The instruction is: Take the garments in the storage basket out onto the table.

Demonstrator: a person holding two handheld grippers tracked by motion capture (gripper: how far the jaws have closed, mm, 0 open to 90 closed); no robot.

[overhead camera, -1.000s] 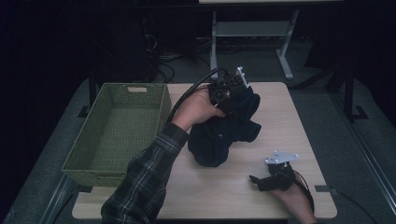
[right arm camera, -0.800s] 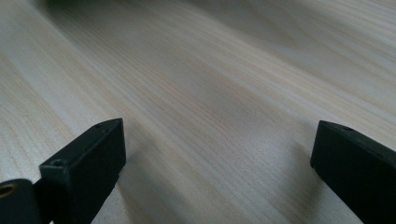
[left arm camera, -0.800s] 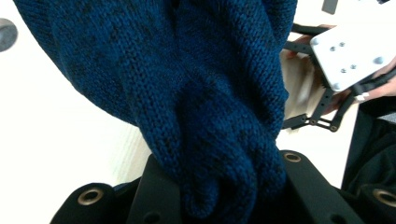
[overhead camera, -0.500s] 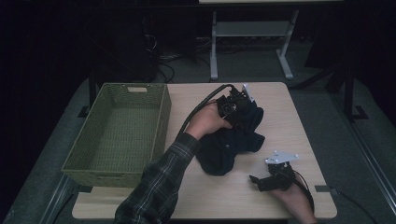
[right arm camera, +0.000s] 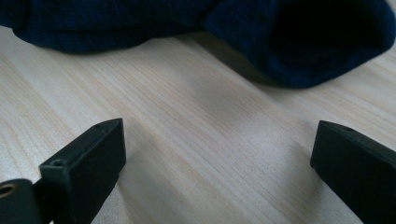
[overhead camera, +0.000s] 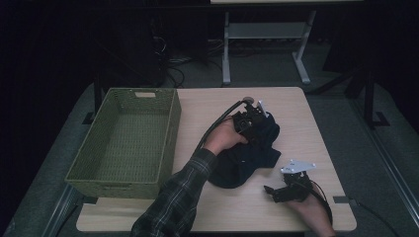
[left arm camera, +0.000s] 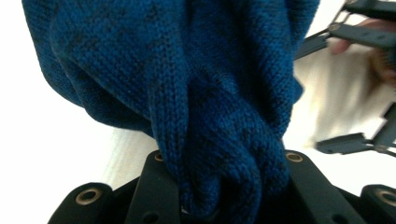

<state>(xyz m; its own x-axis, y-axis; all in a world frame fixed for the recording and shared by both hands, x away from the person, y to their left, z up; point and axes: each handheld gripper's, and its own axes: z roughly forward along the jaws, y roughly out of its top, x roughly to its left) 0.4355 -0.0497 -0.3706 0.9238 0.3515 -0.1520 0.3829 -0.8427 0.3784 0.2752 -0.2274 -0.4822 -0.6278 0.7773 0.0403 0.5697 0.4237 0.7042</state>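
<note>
The left gripper pinches a fold of the sweater, which trails below it onto the table. The right gripper, jaws spread, waits just short of the sweater; the basket to the left gripper's left holds nothing yet.

A light wooden counter carries a green woven basket along its left side and a dark blue knitted garment right of centre.

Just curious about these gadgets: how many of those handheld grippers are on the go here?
2. The left gripper is over the middle of the table, shut on the blue knit. The right gripper rests open near the front right edge, beside the knit.
</note>
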